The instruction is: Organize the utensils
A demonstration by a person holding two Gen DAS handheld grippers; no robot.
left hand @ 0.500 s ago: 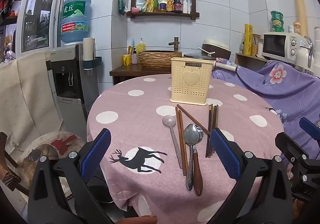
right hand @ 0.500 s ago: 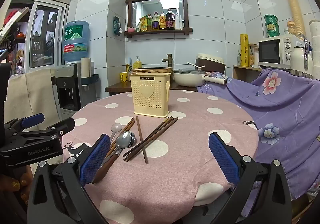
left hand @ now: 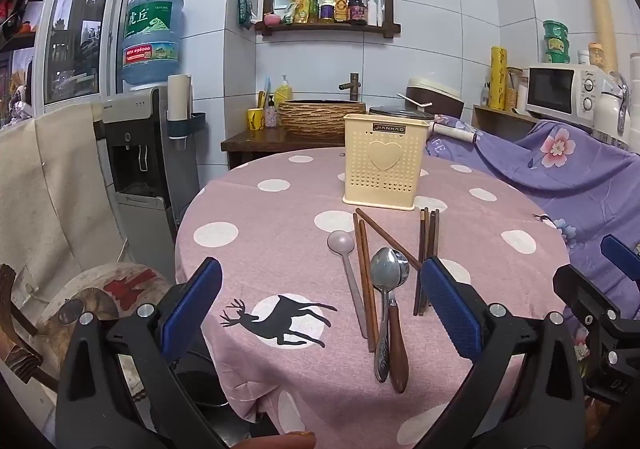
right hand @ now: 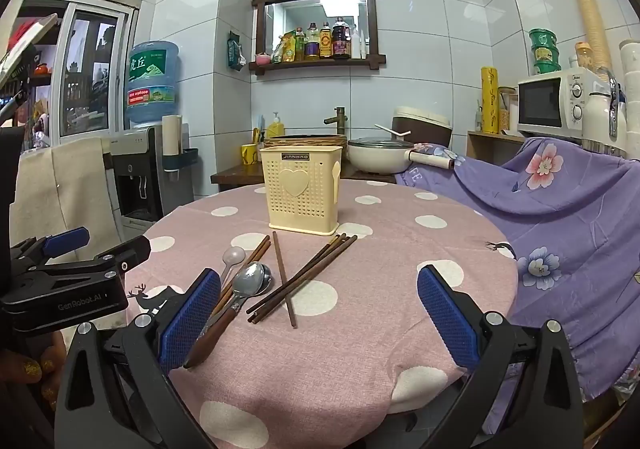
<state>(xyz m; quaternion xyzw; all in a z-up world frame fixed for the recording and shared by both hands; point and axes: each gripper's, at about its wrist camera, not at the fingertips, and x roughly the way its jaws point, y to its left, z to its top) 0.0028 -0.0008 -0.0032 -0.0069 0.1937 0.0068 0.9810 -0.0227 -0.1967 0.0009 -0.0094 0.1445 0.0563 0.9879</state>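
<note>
On the round worktop (right hand: pixel 360 349) under a pink polka-dot cloth, dark wooden chopsticks (right hand: pixel 308 281), a steel spoon with a wooden handle (right hand: pixel 240 297) and a pale plastic spoon (right hand: pixel 233 257) are laid before the cream perforated plastic holder (right hand: pixel 302 189). Both the left gripper (left hand: pixel 320 309) and the right gripper (right hand: pixel 318 313) are spread fully, nothing held. The chopsticks are judged light, stiff and prone to roll; mid-shaft is best pinched.

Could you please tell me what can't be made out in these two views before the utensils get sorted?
- Holder interior: both views, its own walls hide any compartments or contents.
- Dark chopsticks' near ends: left view, behind the left hand-held gripper's finger.
- Spoon handles: right view, partly behind the right hand-held gripper's finger.
- Shelf bottle labels: too small.
</note>
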